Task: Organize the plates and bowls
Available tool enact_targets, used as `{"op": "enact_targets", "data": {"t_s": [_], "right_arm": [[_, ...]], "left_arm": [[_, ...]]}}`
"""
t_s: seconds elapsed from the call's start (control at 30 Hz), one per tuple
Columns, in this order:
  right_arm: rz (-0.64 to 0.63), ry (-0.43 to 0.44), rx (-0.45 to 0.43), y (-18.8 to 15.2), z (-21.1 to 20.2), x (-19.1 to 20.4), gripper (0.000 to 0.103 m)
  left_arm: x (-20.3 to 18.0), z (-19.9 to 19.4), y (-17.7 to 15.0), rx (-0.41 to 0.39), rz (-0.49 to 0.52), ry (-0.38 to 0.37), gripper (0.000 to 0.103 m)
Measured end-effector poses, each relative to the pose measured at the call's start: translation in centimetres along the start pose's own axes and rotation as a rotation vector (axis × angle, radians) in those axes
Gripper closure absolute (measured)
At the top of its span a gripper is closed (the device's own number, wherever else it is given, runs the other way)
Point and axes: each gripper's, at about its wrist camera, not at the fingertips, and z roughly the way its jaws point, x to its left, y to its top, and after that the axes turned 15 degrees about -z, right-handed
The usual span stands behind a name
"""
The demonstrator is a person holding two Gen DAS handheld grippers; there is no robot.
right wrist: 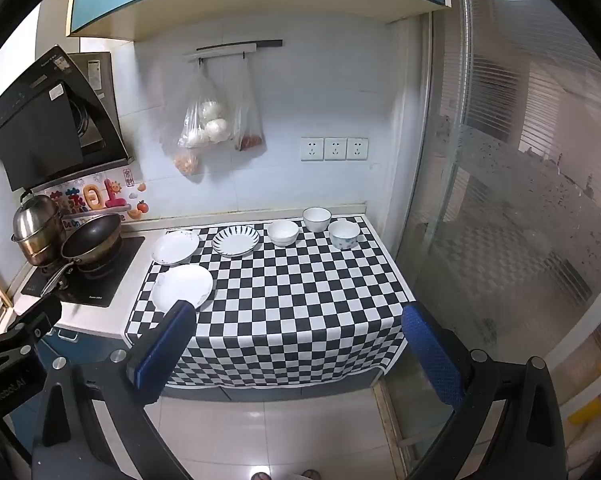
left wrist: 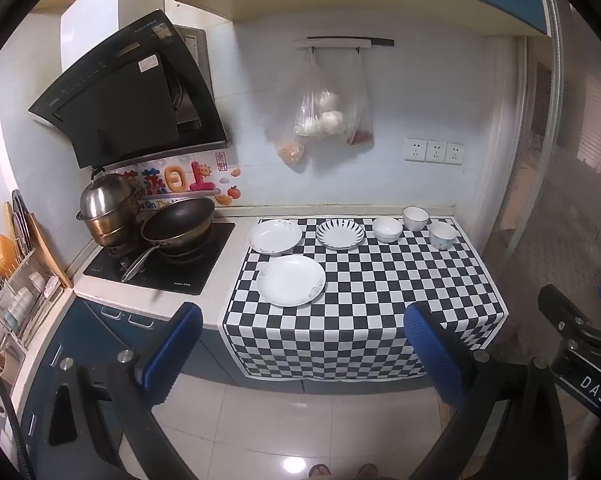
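Observation:
On the checkered cloth (left wrist: 380, 292) (right wrist: 300, 300) lie three plates: a large white plate (left wrist: 291, 280) (right wrist: 182, 287) at the front left, another white plate (left wrist: 275, 236) (right wrist: 176, 247) behind it, and a blue-striped plate (left wrist: 340, 234) (right wrist: 236, 241). To their right stand three bowls: a white bowl (left wrist: 387, 230) (right wrist: 283, 233), a dark-rimmed bowl (left wrist: 415, 218) (right wrist: 316, 219) at the back, and a blue-dotted bowl (left wrist: 442, 235) (right wrist: 343, 234). My left gripper (left wrist: 304, 322) and right gripper (right wrist: 298, 322) hang open in front of the counter, well short of the dishes, with nothing between the blue pads.
A stove (left wrist: 160, 260) with a wok (left wrist: 178, 224) and a steel pot (left wrist: 108, 208) sits left of the cloth. A dish rack (left wrist: 16, 292) stands at the far left. Bags (left wrist: 320, 116) hang on the wall. A glass sliding door (right wrist: 500, 220) bounds the right side.

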Motion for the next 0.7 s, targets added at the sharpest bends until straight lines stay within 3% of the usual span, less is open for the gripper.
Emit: {"op": "enact_targets", "data": {"t_s": [0.7], "right_arm": [[0.004, -0.008, -0.017, 0.1, 0.4, 0.6, 0.000]], "left_arm": [[0.2, -1.0, 0.8, -0.015, -0.010, -0.010, 0.000]]}}
